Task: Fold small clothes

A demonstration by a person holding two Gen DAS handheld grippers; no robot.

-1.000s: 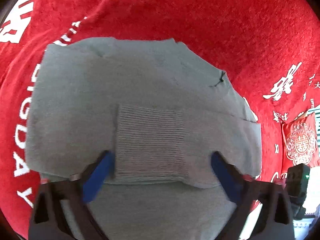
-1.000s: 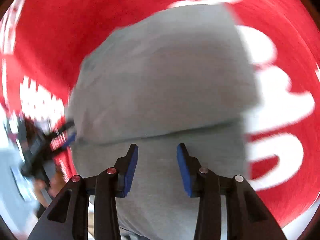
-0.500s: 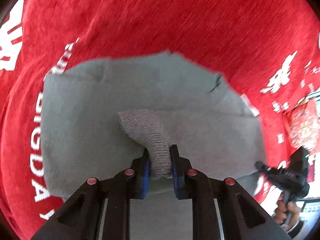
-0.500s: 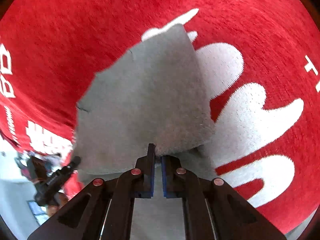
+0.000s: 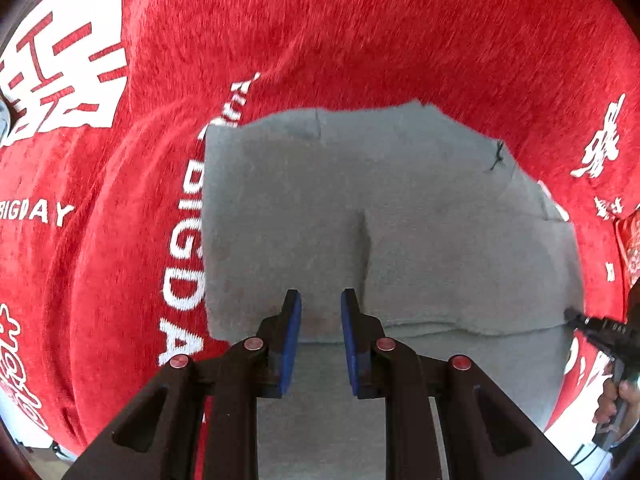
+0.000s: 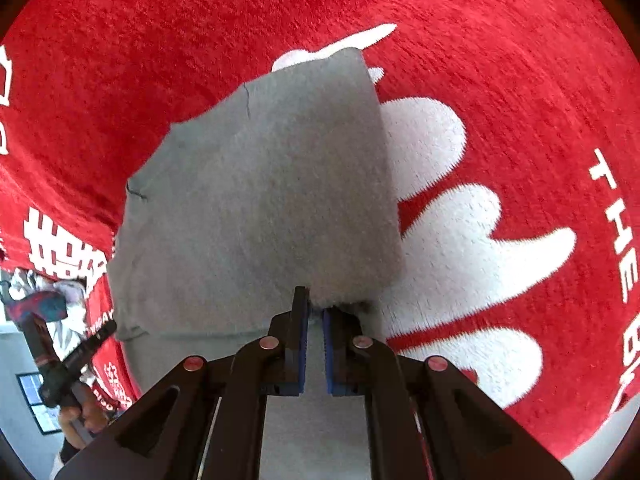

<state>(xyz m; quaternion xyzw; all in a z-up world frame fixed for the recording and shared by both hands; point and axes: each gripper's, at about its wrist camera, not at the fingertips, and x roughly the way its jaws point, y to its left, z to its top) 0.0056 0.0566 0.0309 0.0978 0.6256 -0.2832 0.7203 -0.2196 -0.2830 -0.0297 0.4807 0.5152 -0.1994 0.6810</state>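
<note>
Left wrist view: the left gripper (image 5: 318, 312) hovers over the grey garment (image 5: 400, 220), jaws spread, nothing between them. The garment lies flat on the red cloth (image 5: 360, 32), with a folded flap laid across its near part. Right wrist view: the right gripper (image 6: 315, 312) has its jaws pressed nearly together, pinching the near edge of the garment (image 6: 260, 200) at a lifted corner. Judgement: folding is partly done; one layer is already turned over. At least one more fold and a final flattening appear to remain.
</note>
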